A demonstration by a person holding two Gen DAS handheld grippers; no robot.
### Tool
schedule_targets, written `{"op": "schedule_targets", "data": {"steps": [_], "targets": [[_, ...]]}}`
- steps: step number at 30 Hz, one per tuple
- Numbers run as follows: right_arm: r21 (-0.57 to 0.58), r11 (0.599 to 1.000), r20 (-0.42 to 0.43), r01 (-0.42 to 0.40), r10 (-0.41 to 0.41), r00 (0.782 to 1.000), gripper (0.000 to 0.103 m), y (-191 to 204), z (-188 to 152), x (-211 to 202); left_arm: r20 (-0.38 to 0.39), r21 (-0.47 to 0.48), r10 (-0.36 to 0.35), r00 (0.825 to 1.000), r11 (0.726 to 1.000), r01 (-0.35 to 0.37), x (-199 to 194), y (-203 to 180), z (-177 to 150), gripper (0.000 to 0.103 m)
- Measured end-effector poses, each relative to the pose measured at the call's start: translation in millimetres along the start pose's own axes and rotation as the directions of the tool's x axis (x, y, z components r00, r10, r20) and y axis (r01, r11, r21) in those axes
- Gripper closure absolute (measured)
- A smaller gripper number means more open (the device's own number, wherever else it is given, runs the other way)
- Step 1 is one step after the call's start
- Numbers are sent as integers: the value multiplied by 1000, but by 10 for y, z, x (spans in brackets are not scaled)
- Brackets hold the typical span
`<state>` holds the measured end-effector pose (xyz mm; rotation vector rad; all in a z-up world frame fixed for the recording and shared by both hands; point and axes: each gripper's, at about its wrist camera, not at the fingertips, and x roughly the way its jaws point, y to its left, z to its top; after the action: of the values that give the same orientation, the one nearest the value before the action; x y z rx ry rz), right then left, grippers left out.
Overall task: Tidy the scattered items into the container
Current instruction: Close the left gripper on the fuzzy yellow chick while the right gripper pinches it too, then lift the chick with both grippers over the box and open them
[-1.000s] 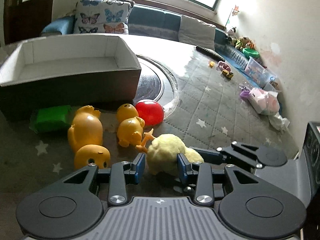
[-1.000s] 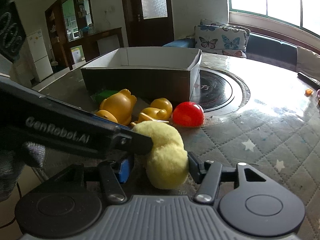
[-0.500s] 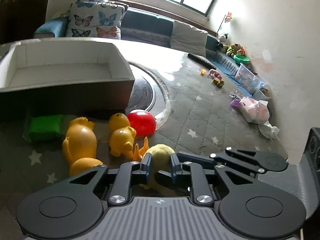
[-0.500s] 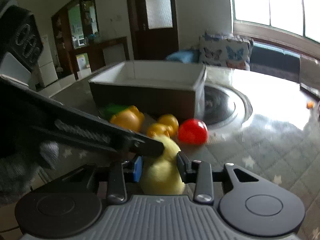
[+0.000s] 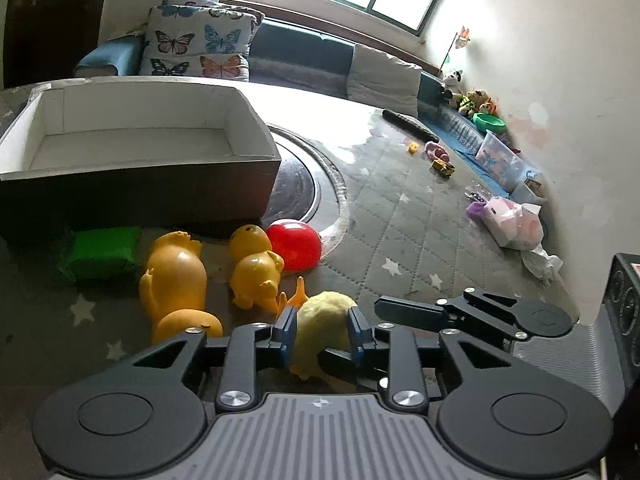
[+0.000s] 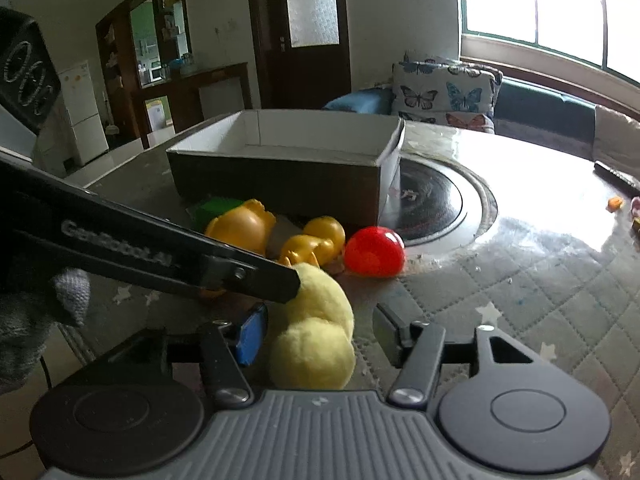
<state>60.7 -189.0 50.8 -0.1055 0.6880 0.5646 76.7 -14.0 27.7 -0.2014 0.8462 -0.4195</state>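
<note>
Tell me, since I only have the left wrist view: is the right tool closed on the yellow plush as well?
Observer: No. In the right wrist view the right tool straddles the yellow plush with its jaws open, and a gap shows beside the right-hand pad.
Operator: Can you see my left tool touching the plush from that side?
Observer: Yes. The left tool reaches in from the left of that view, and one of its fingertips presses against the top of the plush.
Operator: What is holding the left tool?
Observer: A grey-gloved hand, seen at the left edge of the right wrist view.
</note>
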Motion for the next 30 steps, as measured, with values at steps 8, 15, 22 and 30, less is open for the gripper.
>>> {"op": "schedule_targets", "data": {"steps": [8, 15, 22, 30], "targets": [[24, 999, -19, -36, 36, 999, 56, -25, -74, 115, -41, -17, -18, 999, 1000, 17, 121, -27, 10, 68], [23, 999, -6, -25, 25, 1000, 59, -11, -89, 64, -42, -53, -35, 999, 998, 33, 157, 27, 22, 68], [-16, 1000, 69, 1, 0, 998, 60, 70, 68, -154, 42, -22, -52, 998, 998, 53, -119, -62, 150, 68], [-99, 995, 207, 8, 12, 978, 60, 105, 681, -50, 195, -16, 4, 981, 1000, -1, -347, 53, 693, 68]]}}
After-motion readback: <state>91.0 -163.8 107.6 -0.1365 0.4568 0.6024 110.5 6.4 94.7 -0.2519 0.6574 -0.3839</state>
